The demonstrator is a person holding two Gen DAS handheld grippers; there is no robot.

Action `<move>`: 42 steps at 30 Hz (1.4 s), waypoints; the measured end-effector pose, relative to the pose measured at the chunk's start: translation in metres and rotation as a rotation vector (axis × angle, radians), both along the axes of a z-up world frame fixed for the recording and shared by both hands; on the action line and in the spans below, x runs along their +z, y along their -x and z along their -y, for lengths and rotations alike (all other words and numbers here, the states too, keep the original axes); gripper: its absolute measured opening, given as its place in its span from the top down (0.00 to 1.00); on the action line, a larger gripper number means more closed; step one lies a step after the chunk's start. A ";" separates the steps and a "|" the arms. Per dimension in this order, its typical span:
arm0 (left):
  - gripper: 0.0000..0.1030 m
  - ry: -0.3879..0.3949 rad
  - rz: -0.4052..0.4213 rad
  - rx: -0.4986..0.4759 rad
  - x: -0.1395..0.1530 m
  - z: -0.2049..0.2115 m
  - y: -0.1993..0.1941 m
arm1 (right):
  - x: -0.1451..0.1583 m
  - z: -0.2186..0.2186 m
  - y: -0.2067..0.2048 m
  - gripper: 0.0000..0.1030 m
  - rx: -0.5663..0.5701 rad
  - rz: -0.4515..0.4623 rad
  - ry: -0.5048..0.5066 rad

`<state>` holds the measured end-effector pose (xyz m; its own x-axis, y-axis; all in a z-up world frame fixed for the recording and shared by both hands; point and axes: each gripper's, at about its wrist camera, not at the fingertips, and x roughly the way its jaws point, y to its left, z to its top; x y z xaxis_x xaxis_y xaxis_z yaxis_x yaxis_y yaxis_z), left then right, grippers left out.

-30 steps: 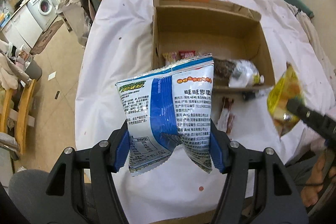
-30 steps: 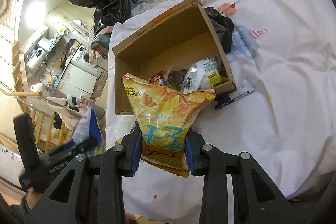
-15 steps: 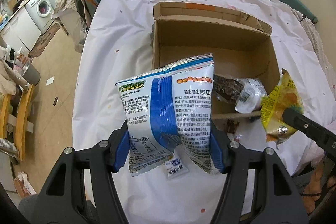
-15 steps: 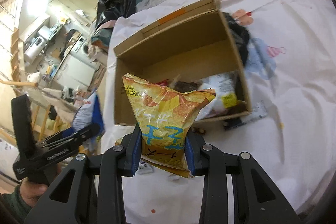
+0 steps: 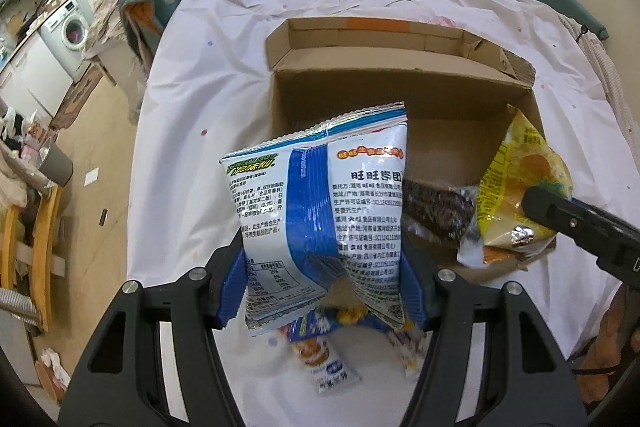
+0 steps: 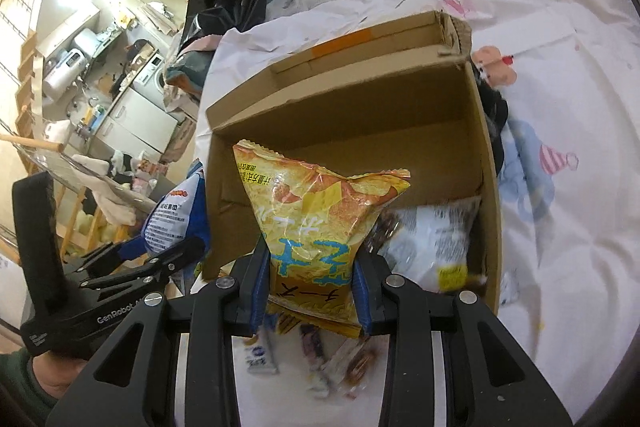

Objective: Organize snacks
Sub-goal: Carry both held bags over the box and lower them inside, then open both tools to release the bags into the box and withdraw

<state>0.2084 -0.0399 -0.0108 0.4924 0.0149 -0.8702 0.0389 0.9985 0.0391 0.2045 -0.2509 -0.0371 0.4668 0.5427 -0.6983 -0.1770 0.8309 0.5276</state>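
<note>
Both clamped, left gripper (image 5: pixel 322 279) pinching blue-white bag (image 5: pixel 320 211), right gripper (image 6: pixel 312 283) pinching yellow bag (image 6: pixel 316 223), cardboard box (image 6: pixel 360 115) ahead

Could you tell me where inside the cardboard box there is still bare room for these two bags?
The cardboard box floor is bare along its far wall and left side. Its near right corner is crowded with a white packet and a dark wrapper. In front of the box, small sachets litter the white sheet.
</note>
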 end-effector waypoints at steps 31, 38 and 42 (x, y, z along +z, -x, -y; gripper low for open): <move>0.41 0.067 0.005 0.003 -0.025 -0.007 -0.024 | -0.031 -0.004 -0.024 0.62 -0.007 -0.052 0.047; 0.22 0.074 -0.001 -0.009 -0.026 -0.006 -0.023 | -0.025 0.002 -0.022 0.23 -0.041 -0.024 0.026; 0.16 0.065 0.010 -0.011 -0.024 -0.005 -0.020 | -0.024 0.003 -0.022 0.22 -0.050 -0.026 0.030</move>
<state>0.2288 -0.0344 -0.0348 0.5008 -0.0471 -0.8643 0.0499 0.9984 -0.0255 0.2264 -0.2535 -0.0615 0.4743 0.4983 -0.7258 -0.1219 0.8536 0.5064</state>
